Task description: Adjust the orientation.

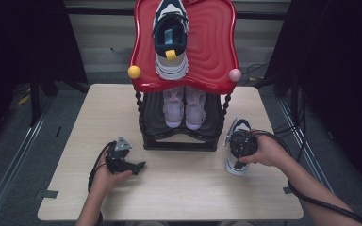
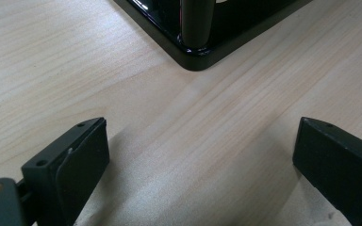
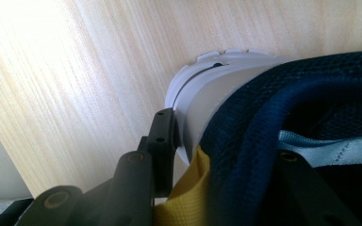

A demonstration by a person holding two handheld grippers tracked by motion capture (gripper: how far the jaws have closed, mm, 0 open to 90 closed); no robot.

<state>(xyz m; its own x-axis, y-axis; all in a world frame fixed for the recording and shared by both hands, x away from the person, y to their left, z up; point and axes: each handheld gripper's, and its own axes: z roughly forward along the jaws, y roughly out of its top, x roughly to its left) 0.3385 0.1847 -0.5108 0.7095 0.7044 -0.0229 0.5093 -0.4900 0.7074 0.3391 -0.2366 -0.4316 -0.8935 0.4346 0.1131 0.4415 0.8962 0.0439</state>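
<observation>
Pale wood forms the table (image 1: 179,188), and at its far middle stands a two-tier shoe rack: a glossy red top shelf (image 1: 212,42) carrying one navy-and-white sneaker (image 1: 170,37), and a black lower shelf (image 1: 179,134) holding a pair of pale pink shoes (image 1: 185,108).

The matching navy sneaker (image 1: 238,160) sits on the table just right of the rack's base, and the step in hand looks to be lifting it up beside its mate. The right gripper (image 1: 242,143) comes down on its heel. In the right gripper view one jaw presses the outside of the white heel counter (image 3: 207,94), with the yellow pull tab (image 3: 188,197) beside it, and the other jaw lies inside the navy mesh collar (image 3: 264,122), so the jaws are closed on the heel wall. To do this well, the grip should stay deep on the stiff heel, not the soft collar, and the shoe should rise level to clear the red shelf's rim and its pink ball (image 1: 234,75).

The left gripper (image 1: 132,165) rests low over bare table, jaws spread wide and holding nothing, near the rack's front left corner (image 2: 195,59), well apart from the sneaker.
</observation>
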